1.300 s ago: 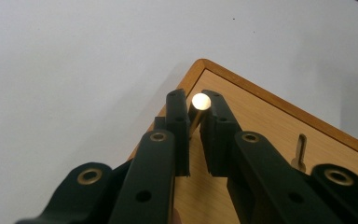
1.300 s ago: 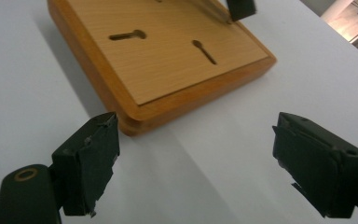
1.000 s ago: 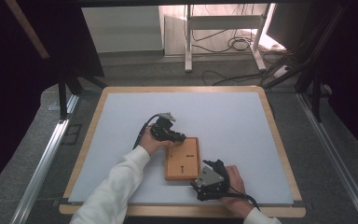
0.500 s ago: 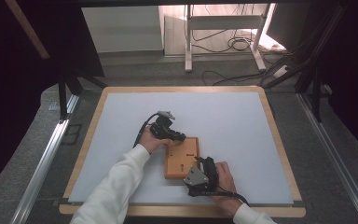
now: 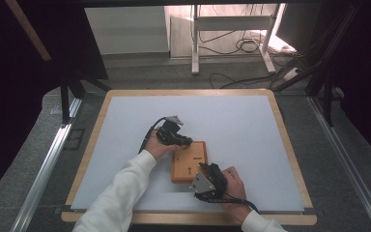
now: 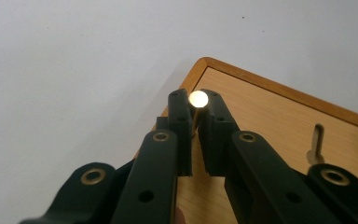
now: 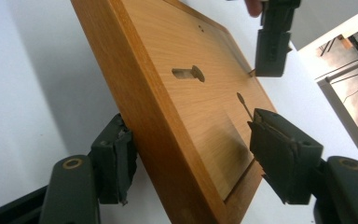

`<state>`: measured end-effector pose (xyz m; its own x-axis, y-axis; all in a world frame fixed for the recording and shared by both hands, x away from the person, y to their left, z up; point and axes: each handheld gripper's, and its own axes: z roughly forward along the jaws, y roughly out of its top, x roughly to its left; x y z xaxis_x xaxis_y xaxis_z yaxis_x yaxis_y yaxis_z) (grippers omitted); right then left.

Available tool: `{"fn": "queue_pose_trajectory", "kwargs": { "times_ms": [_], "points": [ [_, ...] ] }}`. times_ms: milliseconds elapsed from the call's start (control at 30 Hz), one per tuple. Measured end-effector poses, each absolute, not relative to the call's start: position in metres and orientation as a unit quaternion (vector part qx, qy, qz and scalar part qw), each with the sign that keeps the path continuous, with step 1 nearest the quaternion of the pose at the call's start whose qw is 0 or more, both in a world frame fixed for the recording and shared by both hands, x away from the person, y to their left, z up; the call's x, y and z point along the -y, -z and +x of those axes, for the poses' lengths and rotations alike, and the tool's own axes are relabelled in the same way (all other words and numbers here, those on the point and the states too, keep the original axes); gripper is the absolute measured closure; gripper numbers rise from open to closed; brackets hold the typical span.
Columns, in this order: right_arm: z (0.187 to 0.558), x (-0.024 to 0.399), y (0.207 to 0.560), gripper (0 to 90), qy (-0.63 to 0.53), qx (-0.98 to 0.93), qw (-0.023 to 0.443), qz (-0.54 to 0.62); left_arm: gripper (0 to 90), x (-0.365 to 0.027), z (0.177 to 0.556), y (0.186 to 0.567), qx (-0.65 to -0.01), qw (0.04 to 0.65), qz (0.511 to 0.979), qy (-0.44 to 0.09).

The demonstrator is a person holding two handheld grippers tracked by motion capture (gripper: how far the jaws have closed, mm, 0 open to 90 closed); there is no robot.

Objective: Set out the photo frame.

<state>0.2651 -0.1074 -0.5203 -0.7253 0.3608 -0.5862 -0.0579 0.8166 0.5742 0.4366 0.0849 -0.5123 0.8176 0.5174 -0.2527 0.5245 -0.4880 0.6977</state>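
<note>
**A recording bench in a lab, by the look of it**

We're looking down on a wood-framed table [image 5: 290,145] with a plain white top, boxed in by dark curtains [image 5: 24,87] on both sides. Metal rails [image 5: 43,169] run along the grey floor. Beyond, loose cables [image 5: 241,46] coil under a white metal stand [image 5: 232,34]. Bare, rigged, staged: a test setup, not a home.
</note>
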Motion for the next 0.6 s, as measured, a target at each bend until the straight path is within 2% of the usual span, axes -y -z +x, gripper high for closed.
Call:
{"fn": "queue_pose_trajectory", "kwargs": {
  "times_ms": [433, 533, 600],
  "points": [
    [0.266, 0.106, 0.506, 47.9, -0.284, -0.874, 0.39, 0.058, 82.9, -0.088, 0.439, 0.514, -0.31, 0.407, 0.859, 0.004],
    [0.267, 0.108, 0.501, 49.2, -0.294, -0.87, 0.391, 0.066, 78.7, -0.091, 0.438, 0.512, -0.313, 0.41, 0.857, -0.005],
    [0.268, 0.109, 0.499, 49.6, -0.294, -0.87, 0.39, 0.065, 72.7, -0.095, 0.434, 0.508, -0.319, 0.411, 0.853, -0.035]
  ]
}}
